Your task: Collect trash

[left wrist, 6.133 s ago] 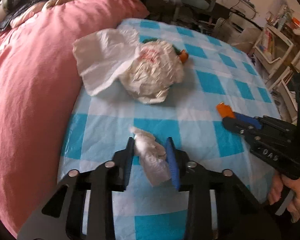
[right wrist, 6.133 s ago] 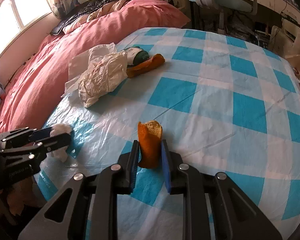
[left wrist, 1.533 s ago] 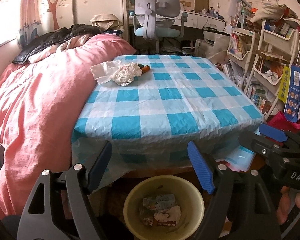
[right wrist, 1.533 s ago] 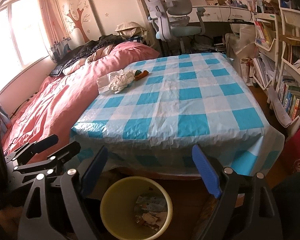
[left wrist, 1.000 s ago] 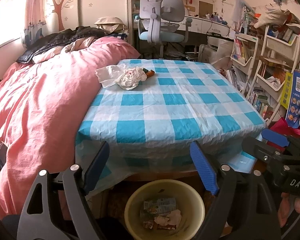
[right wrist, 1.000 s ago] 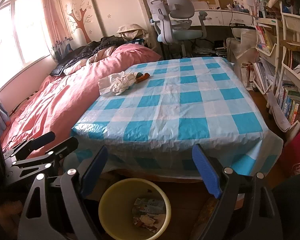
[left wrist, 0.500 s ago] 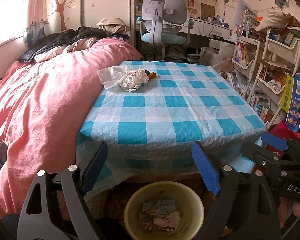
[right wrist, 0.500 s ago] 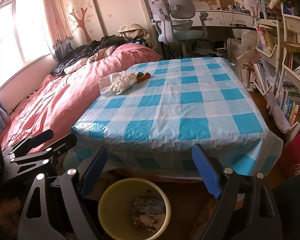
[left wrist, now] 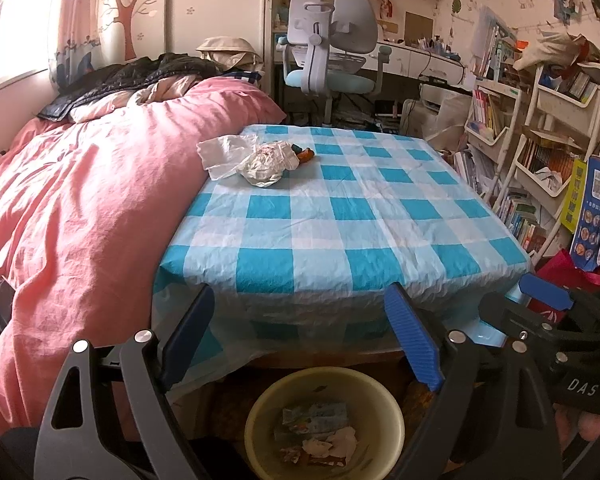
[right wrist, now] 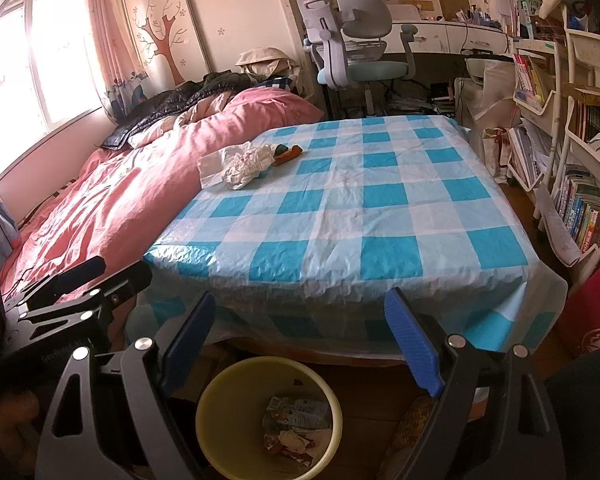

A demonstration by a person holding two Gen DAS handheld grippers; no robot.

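Left wrist view: left gripper (left wrist: 300, 336) hangs with jaws spread wide and nothing between them, just above the yellow bin (left wrist: 326, 420) on the floor at the table's near edge.
Right wrist view: right gripper (right wrist: 300, 338) likewise gapes wide and empty above the same bin (right wrist: 268, 416); scraps and wrappers already lie inside.
Remaining trash: crumpled white bag (left wrist: 266, 163) with a flat white sheet (left wrist: 222, 154) beside it, and an orange piece (left wrist: 305, 155) touching a dark green item at the bag's far side, all at the far-left corner of the checked tablecloth (left wrist: 340, 216).
Direction from claws: ahead, up and left of both; the whole tabletop lies between.
Long axis: orange piece (right wrist: 288, 153) runs roughly across the table, tipped toward the far right; the bag is a rounded lump with no clear axis.
Nearer hand: the left, I judge, since the pile sits on the table's left side.
Obstacles: pink duvet (left wrist: 84, 208) presses against the table's left edge right beside the pile; table edge overhangs the bin, so a claw must rise before reaching forward.
Surroundings: desk chair (left wrist: 328, 56) beyond the table, bookshelves (left wrist: 540, 152) on the right.
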